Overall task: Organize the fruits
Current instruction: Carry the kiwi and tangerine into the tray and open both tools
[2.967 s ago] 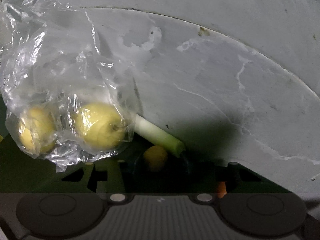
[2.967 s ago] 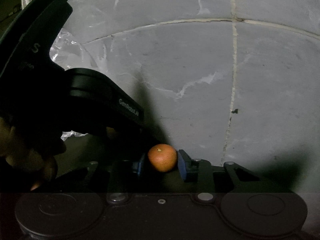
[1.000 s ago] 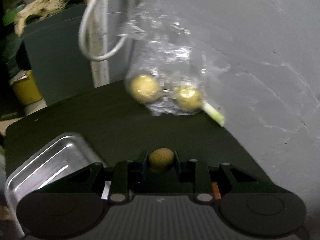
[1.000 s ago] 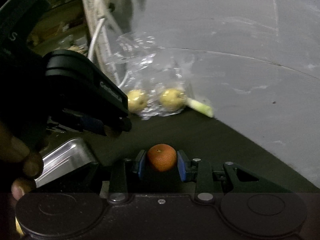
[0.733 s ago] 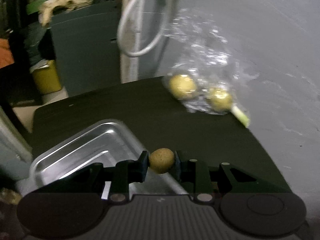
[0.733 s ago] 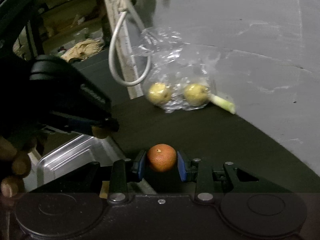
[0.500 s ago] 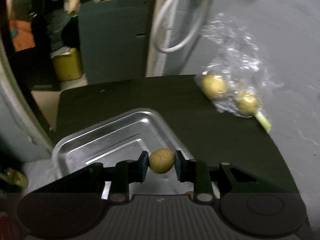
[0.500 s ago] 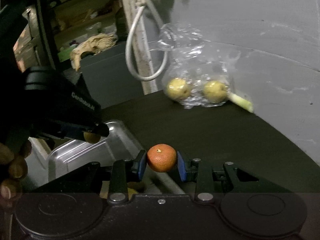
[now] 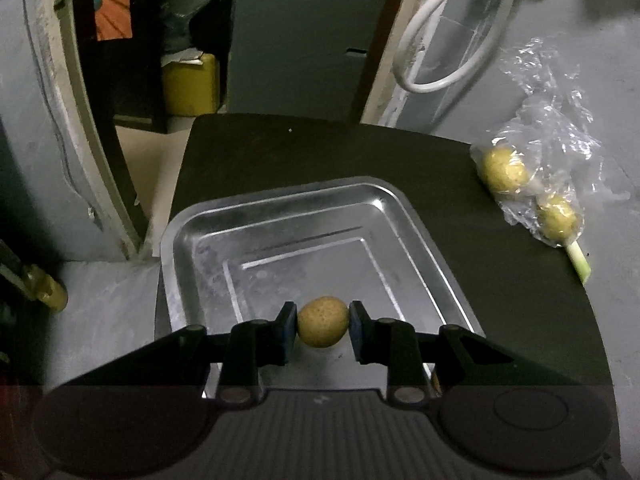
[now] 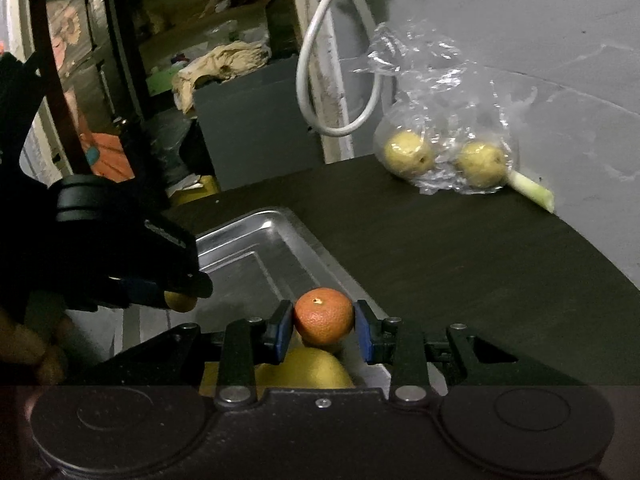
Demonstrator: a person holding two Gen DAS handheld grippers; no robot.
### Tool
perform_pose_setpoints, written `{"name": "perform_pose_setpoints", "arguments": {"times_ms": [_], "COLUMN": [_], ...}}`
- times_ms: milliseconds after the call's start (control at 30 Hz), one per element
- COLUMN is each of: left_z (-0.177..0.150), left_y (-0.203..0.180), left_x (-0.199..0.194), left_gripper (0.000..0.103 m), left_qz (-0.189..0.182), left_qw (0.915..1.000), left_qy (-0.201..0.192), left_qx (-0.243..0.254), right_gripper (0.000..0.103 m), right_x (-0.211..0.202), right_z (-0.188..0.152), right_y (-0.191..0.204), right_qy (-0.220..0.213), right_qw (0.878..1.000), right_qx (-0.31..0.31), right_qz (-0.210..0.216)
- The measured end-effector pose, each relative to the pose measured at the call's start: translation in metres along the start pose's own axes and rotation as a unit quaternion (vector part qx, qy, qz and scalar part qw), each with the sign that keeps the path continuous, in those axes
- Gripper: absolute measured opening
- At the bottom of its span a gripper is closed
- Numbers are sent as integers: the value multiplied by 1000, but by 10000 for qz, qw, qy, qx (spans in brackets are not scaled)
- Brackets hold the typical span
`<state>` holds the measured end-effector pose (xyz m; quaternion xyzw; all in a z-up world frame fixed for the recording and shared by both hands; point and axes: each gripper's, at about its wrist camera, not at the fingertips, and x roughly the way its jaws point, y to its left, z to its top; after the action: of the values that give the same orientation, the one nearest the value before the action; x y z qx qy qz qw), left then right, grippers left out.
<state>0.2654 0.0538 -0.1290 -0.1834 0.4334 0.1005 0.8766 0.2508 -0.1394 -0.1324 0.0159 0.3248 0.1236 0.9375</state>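
My left gripper [image 9: 322,328] is shut on a small tan round fruit [image 9: 322,327] and hangs over the near end of a metal tray [image 9: 208,224]. My right gripper [image 10: 323,322] is shut on an orange mandarin [image 10: 323,315], just above a large yellow fruit [image 10: 308,369] lying at the tray's [image 10: 256,236] near edge. The left gripper [image 10: 178,298] shows in the right wrist view at the left, over the tray. A clear plastic bag [image 9: 552,152] with two yellow fruits [image 10: 408,154] lies at the table's far right corner.
A pale green stalk [image 9: 577,261] pokes out beside the bag. The dark table [image 10: 460,248] meets a grey wall on the right. A white cable loop [image 10: 316,80] hangs behind it. A yellow container [image 9: 191,85] and shelves with clutter stand beyond the table's far edge.
Both grippers have swung left from the bag to the tray, each still holding its fruit. The bag has slid to the right of both views.
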Motion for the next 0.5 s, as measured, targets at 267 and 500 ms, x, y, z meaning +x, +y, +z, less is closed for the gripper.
{"name": "perform_pose_setpoints", "arguments": {"times_ms": [267, 500], "left_z": [-6, -9], "left_y": [9, 9], "left_x": [5, 7], "left_gripper": [31, 31], "left_qz": [123, 153], "left_qw": [9997, 9996], "left_qy": [135, 231], "left_qx": [-154, -85], "right_gripper": [35, 35], "right_x": [4, 7], "right_z": [-2, -2], "right_y": [9, 13], "right_qy": [37, 99], "right_qw": [9996, 9993], "right_qx": [-248, -316], "right_qz": [133, 185]}}
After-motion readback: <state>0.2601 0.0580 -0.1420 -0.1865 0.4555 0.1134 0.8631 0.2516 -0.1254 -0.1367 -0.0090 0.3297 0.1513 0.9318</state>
